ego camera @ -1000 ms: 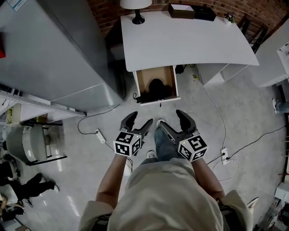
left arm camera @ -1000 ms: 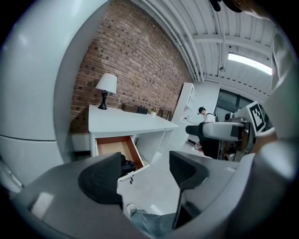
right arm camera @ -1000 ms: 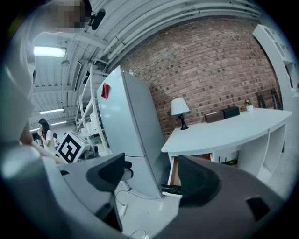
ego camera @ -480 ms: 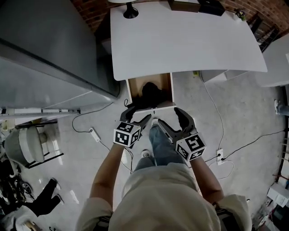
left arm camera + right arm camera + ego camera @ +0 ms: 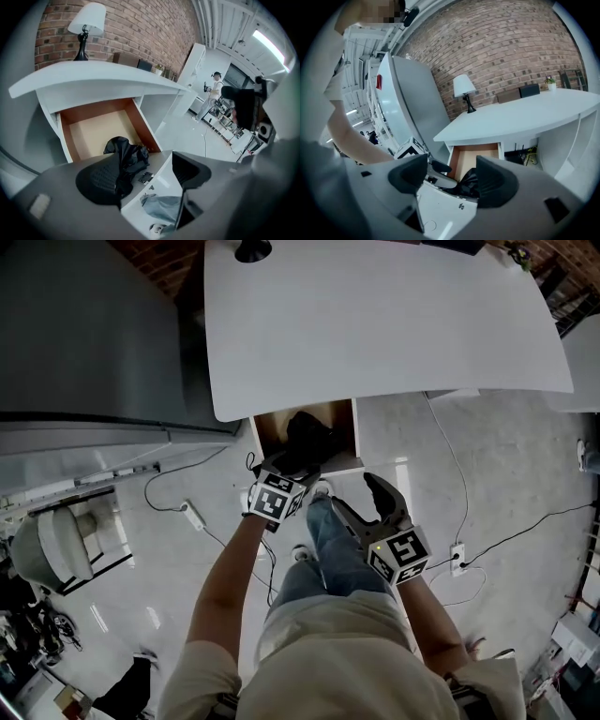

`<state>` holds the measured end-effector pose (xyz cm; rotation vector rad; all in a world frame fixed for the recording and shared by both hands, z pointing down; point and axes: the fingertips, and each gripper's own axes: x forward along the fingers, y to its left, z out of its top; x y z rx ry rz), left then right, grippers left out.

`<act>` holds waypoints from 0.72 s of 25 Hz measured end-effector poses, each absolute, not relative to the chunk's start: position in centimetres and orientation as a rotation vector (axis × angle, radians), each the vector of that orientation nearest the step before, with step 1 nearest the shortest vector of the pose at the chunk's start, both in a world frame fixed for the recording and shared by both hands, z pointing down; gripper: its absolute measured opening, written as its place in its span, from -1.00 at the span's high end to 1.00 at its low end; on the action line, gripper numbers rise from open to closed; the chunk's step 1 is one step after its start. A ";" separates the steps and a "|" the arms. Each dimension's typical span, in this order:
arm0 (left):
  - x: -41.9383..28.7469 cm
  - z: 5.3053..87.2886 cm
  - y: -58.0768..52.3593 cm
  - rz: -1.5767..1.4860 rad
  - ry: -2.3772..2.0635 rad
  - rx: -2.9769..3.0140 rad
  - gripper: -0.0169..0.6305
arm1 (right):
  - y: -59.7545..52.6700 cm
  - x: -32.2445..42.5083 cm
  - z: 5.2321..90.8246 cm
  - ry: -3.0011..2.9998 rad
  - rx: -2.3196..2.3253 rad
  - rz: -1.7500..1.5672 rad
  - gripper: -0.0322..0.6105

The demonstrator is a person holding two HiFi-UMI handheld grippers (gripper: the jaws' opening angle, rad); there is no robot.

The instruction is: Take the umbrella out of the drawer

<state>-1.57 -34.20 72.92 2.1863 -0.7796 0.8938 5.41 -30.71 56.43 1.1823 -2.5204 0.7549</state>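
The wooden drawer (image 5: 267,427) stands pulled out under the white desk (image 5: 375,324). In it lies a folded black umbrella (image 5: 305,435), also seen crumpled near the drawer's front (image 5: 123,151). My left gripper (image 5: 289,472) hangs over the drawer's front edge and points down at the umbrella. Its jaws (image 5: 145,176) have just been opening; nothing sits between them, and the umbrella lies just beyond the left pad. My right gripper (image 5: 354,495) is further back above the floor. Its jaws (image 5: 452,180) have just been closing a little and are still wide, with nothing in them.
A tall grey cabinet (image 5: 84,324) stands left of the desk. A black lamp base (image 5: 248,249) is at the desk's back edge. Cables and a power strip (image 5: 189,514) lie on the floor. My own legs (image 5: 328,549) are below the grippers.
The desk and drawer have come closer in the head view. My left gripper has moved forward and down to the drawer's front edge. The right gripper has advanced less.
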 end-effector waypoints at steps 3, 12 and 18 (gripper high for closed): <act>-1.3 76.5 -35.3 0.943 -0.762 2.124 -0.16 | -31.2 6.0 57.9 -2.502 1.179 0.797 -0.05; -0.7 84.9 -37.1 1.184 -0.672 2.005 -0.43 | -32.0 5.8 63.4 -2.443 1.060 0.834 -0.05; 0.0 87.9 -37.6 1.274 -0.550 1.980 -0.57 | -34.0 5.7 65.9 -2.434 1.036 0.852 -0.04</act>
